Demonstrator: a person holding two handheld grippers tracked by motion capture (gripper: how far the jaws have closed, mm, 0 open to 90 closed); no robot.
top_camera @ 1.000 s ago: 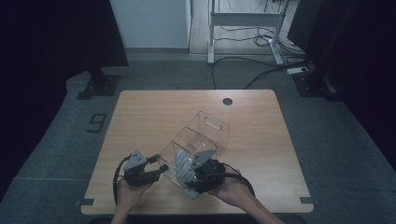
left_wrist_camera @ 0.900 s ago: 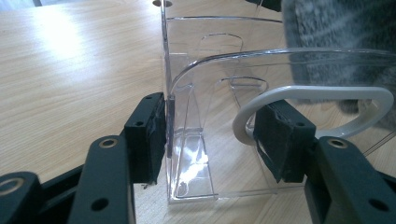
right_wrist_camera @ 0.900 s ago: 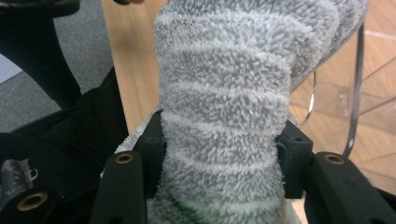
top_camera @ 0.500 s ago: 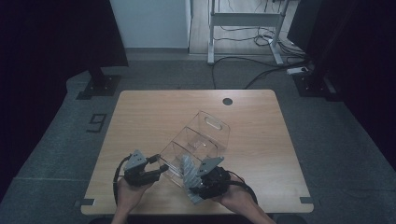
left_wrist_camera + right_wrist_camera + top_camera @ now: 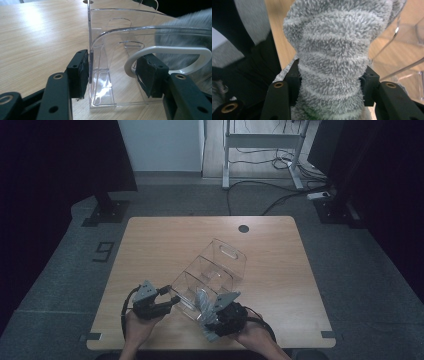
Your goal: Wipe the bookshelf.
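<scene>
**Ana:** Sock (image 5: pixel 332 50) first: where is it?

**Ben:** Pinched in the right gripper (image 5: pixel 331 85). Both black pads press into the fluffy grey striped bundle from either side, and it bulges out above them. In the high view it sits at the near open end of the clear bin (image 5: pixel 220 270), at the near edge of the table (image 5: pixel 150 240).

**Ana:** Is it inside the bin?

**Ben:** Hard to tell. From above, the sock (image 5: pixel 202 301) overlaps the nearest compartment, just beside its wall. In the left gripper view a grey blur of it shows through the clear plastic on the right.

**Ana:** And the left gripper (image 5: pixel 115 72)?

**Ben:** It straddles the bin's near corner. One pad lies flat against the outside of the clear side wall; the other is at a white looped handle (image 5: pixel 170 58) (it seems to belong to the bin's front). The jaws are partly closed around that end, so it grips the bin.

**Ana:** How does the bin lie?

**Ben:** Flat on the table, angled, running from the hands toward the far right. It has clear dividers and a cut-out handle at the far end. A small round hole (image 5: pixel 243 228) sits in the tabletop beyond it.
</scene>
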